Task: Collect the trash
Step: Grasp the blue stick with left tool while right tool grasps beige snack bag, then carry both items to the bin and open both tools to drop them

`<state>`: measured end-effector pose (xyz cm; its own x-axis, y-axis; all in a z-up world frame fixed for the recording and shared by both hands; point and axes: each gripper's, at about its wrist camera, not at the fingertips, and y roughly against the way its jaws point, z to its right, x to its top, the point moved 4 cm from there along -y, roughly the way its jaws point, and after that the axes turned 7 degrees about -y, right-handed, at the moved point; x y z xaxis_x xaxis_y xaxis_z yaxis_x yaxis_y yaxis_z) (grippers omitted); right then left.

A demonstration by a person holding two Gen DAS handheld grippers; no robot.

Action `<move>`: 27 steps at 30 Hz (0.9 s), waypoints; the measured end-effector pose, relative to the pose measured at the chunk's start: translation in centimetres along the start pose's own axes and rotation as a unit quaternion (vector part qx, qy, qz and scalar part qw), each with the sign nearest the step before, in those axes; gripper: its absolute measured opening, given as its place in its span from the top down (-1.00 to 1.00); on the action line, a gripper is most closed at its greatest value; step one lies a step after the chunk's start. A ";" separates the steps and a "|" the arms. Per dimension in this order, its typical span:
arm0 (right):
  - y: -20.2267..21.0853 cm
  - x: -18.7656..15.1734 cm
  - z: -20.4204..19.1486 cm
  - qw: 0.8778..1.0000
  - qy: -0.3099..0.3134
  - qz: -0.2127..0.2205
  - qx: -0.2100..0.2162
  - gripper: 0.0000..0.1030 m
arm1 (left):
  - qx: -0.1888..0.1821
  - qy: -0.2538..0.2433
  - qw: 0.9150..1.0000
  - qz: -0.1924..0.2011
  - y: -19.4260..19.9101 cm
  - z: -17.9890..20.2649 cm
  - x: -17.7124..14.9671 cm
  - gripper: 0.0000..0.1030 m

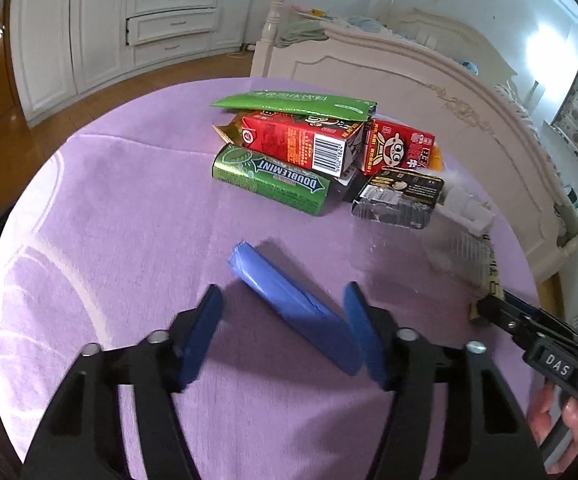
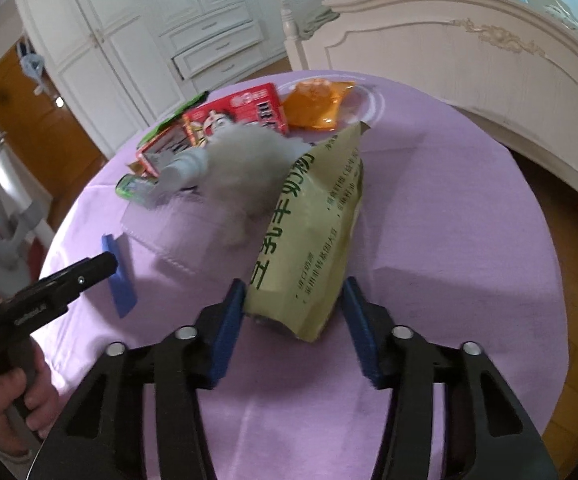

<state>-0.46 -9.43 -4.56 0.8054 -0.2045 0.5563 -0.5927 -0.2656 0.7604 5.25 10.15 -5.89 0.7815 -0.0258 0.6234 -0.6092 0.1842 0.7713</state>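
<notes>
A blue roll of trash bags (image 1: 293, 304) lies on the purple tablecloth (image 1: 121, 216), between the jaws of my open left gripper (image 1: 285, 300), its near end by the right pad. Beyond it lies a trash pile: a green Doublemint box (image 1: 269, 180), red cartons (image 1: 297, 140), a green pouch (image 1: 293, 102) and a black blister pack (image 1: 397, 196). My right gripper (image 2: 295, 296) is open around the near end of a tan milk-powder bag (image 2: 309, 232). A grey fluffy item (image 2: 245, 164) and an orange packet (image 2: 317, 104) lie behind it.
The round table stands beside a cream bed footboard (image 1: 409, 80) at the right. White wardrobes and drawers (image 1: 169, 20) line the far wall over a wooden floor. The other gripper shows at each view's edge, on the right in the left wrist view (image 1: 485, 306) and on the left in the right wrist view (image 2: 115, 268).
</notes>
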 end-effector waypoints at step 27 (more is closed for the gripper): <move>6.7 1.2 -0.5 0.994 -0.020 0.076 0.081 0.70 | -0.040 0.044 0.998 -0.013 0.5 -1.8 0.1 0.69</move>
<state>-3.47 -10.92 1.32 0.7069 -0.2910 0.6447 -0.7042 -0.3752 0.6028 5.23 11.99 -5.71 0.8083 0.0539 0.5864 -0.5780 0.2628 0.7726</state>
